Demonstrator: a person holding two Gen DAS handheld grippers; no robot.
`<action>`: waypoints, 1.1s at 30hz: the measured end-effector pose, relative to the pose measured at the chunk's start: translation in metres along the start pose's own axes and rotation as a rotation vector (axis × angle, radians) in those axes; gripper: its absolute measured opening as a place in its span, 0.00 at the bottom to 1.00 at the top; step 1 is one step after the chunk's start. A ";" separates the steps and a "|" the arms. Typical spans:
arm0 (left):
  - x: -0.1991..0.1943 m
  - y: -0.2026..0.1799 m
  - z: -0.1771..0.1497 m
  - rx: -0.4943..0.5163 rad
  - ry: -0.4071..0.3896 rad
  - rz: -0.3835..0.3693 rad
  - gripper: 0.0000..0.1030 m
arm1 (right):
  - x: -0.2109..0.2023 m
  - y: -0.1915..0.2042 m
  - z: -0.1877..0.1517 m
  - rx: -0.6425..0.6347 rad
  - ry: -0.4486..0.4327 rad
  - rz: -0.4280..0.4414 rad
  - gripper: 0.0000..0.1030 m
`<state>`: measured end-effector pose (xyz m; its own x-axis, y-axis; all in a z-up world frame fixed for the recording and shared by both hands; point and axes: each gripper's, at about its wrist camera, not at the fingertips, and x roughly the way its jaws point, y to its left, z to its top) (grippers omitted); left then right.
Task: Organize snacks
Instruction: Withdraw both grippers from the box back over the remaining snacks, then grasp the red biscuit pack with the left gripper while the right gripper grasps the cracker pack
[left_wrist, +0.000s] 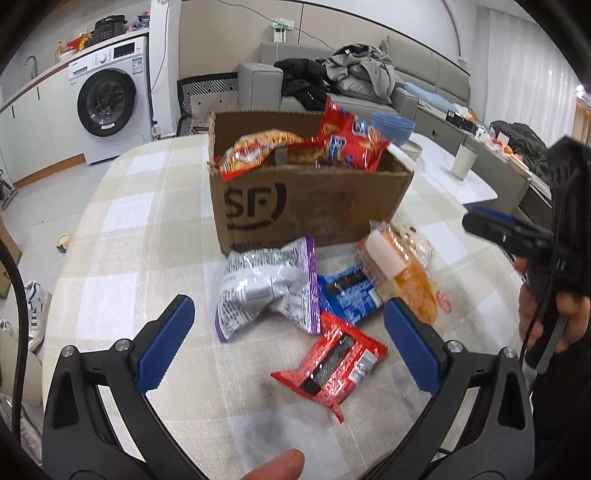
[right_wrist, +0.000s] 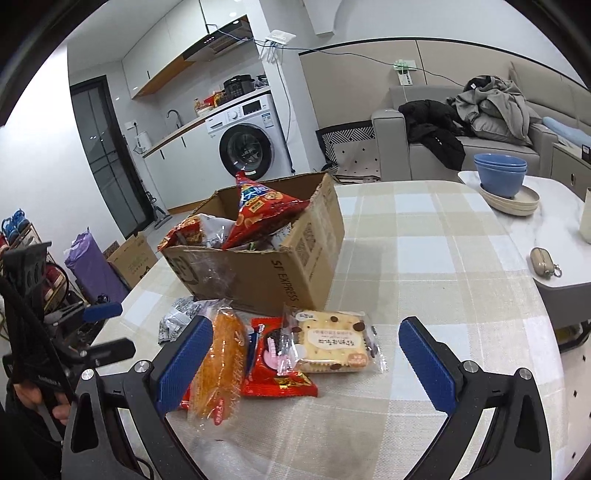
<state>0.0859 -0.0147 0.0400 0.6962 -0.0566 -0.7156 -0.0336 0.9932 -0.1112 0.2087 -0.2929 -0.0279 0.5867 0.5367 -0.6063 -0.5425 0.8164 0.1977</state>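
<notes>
We hold both tools above the checked table, and each is spread wide with nothing between its pads. The left tool hovers over the loose packets lying in front of the cardboard box, which already holds several red snack bags.

Going left to right in the left wrist view: the crumpled silver-and-purple packet lies nearest the box wall; it looks light and slippery, so we would pinch a flat fold near its middle. Beside it, partly covered, is a blue wrapper. The red wafer packet sits between our pads, flat and fairly stiff, and could best be taken across its narrow width. Rightmost is the orange bread in clear film, soft and easily squashed, so we judge a gentle grip on the sealed end safer.

The right tool frames the cracker pack, brittle inside, which should be gripped by its edges.
</notes>
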 end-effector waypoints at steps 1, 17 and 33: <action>0.002 0.000 -0.001 0.000 0.005 0.001 0.99 | 0.001 -0.001 0.000 0.002 0.002 -0.004 0.99; 0.030 -0.017 -0.026 0.071 0.076 -0.053 0.99 | 0.030 -0.021 -0.004 0.027 0.082 -0.053 0.99; 0.069 -0.032 -0.033 0.114 0.139 -0.133 0.84 | 0.076 -0.034 -0.011 0.089 0.241 -0.021 0.99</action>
<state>0.1107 -0.0533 -0.0286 0.5831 -0.1932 -0.7891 0.1383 0.9807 -0.1379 0.2653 -0.2821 -0.0895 0.4314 0.4616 -0.7751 -0.4700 0.8484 0.2437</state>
